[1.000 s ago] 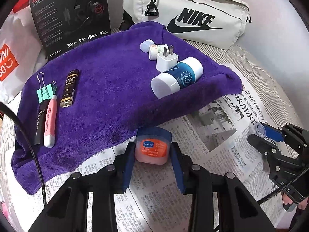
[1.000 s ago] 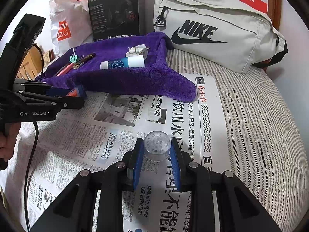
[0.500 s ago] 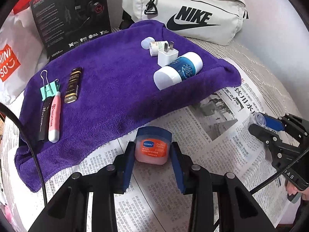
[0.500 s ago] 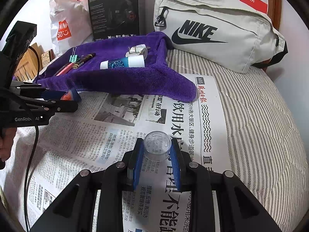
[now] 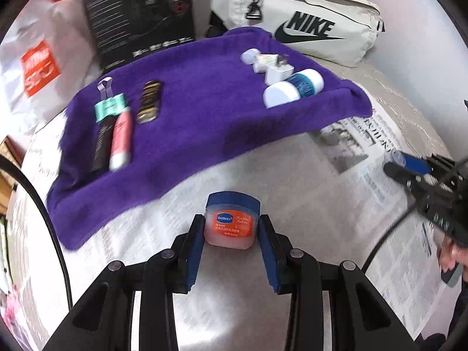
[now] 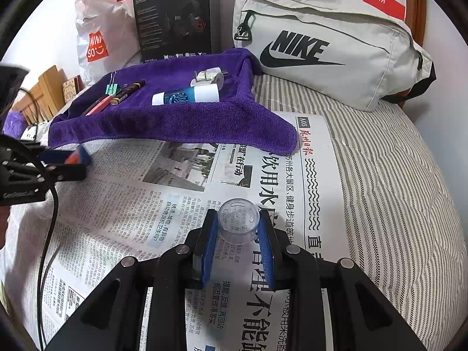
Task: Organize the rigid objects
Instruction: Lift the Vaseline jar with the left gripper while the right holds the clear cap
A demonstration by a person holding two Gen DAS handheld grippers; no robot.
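My left gripper (image 5: 231, 228) is shut on a small blue-lidded jar of pink lip balm (image 5: 232, 223), held above the newspaper (image 5: 380, 204) just short of the purple towel (image 5: 199, 117). On the towel lie a green binder clip (image 5: 110, 107), a pink tube (image 5: 121, 139), a black pen (image 5: 101, 143), a gold-black tube (image 5: 149, 102), a white charger plug (image 5: 278, 71) and a white-blue bottle (image 5: 294, 89). My right gripper (image 6: 238, 228) is shut on a small clear plastic cap (image 6: 238, 220) over the newspaper (image 6: 146, 219). The left gripper (image 6: 65, 161) shows at that view's left edge.
A grey Nike bag (image 6: 327, 49), a black headset box (image 6: 175, 17) and a white Miniso bag (image 6: 99, 38) stand behind the towel. Striped bedding (image 6: 395, 190) extends right of the newspaper. A hand (image 5: 450, 257) holds the right gripper (image 5: 409, 166).
My left gripper with the lip balm jar has drawn back toward the near left, away from the towel's edge; that view is now blurred. The right gripper and its cap have not moved.
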